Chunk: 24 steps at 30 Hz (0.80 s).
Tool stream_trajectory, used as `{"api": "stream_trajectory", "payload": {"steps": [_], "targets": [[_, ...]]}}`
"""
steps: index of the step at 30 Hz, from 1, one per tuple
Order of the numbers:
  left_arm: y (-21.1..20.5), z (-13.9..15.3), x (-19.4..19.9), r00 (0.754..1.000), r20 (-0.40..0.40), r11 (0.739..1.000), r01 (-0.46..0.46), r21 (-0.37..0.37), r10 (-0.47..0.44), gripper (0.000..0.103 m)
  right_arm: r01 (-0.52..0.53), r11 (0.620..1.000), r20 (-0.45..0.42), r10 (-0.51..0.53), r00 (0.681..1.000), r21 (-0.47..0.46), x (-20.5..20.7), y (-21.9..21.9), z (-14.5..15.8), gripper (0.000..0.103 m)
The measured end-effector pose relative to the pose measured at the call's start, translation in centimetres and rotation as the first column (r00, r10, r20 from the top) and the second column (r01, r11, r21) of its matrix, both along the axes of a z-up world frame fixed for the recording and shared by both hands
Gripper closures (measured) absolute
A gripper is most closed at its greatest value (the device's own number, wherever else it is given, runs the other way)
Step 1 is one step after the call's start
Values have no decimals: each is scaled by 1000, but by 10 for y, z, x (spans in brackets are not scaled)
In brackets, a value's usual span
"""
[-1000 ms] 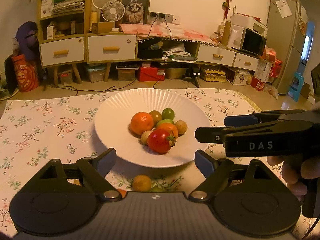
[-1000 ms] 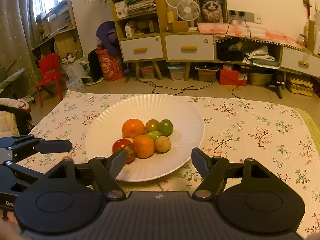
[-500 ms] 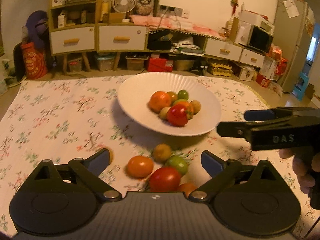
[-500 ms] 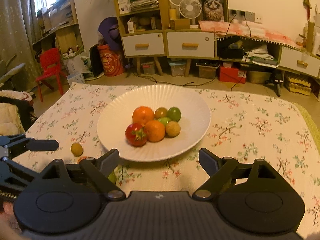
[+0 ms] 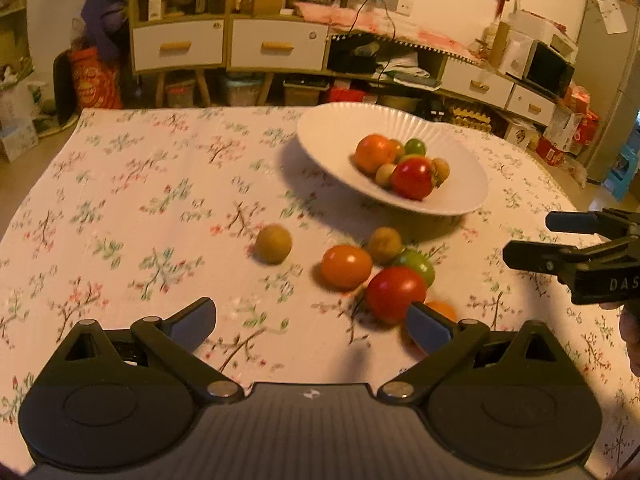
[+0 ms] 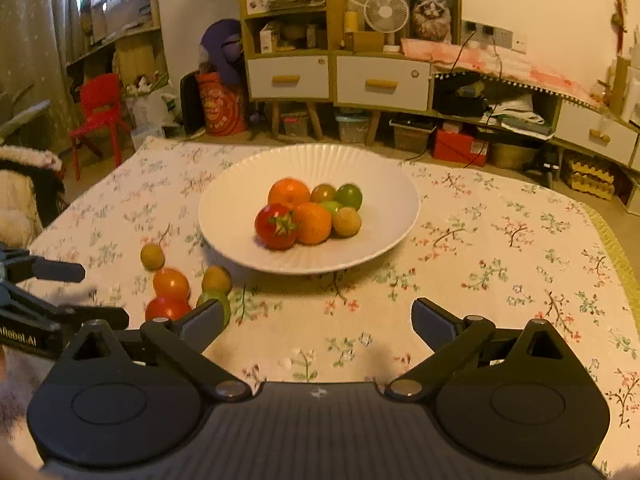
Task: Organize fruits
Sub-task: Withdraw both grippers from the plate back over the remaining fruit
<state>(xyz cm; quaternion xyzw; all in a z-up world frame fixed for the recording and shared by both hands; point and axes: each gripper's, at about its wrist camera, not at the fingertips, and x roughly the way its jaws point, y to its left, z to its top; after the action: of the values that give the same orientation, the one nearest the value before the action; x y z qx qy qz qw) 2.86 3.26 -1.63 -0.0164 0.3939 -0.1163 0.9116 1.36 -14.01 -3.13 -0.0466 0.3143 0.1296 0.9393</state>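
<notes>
A white ribbed plate (image 5: 328,136) (image 6: 236,216) holds several fruits: oranges, a red tomato (image 6: 276,226), green and brown small fruits. Loose fruits lie on the floral cloth in front of it: a red tomato (image 5: 395,294) (image 6: 166,309), an orange fruit (image 5: 346,266) (image 6: 171,283), a green fruit (image 5: 418,264), two brown fruits (image 5: 273,243) (image 5: 384,245). My left gripper (image 5: 312,322) is open and empty, its right finger beside the loose tomato. My right gripper (image 6: 318,322) is open and empty, right of the loose fruits.
The table carries a floral tablecloth (image 6: 500,240). Its far edge faces cabinets with drawers (image 6: 340,76) and floor clutter. The right gripper shows at the right edge of the left wrist view (image 5: 580,256); the left gripper shows at the left edge of the right wrist view (image 6: 48,304).
Both grippers have pulled back from the plate. The left one also swung left, so the loose fruits on the cloth came into view. Both stay open.
</notes>
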Motion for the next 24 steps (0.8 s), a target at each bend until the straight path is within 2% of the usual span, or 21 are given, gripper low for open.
{"api": "stream_trajectory", "payload": {"steps": [7,15,24], "targets": [[7,-5,-9,1000,-1,999,-3,42,3,1,-30,999,-19,30,999,-11,-6,9,-8,1],[12,-15,-9,1000,-27,999,-8,53,10,1,-51,998,-28,51,998,-32,-9,15,-16,1],[8,-21,-11,1000,-19,997,9,78,-8,1,-56,997,-65,53,996,-53,-10,19,-29,1]]}}
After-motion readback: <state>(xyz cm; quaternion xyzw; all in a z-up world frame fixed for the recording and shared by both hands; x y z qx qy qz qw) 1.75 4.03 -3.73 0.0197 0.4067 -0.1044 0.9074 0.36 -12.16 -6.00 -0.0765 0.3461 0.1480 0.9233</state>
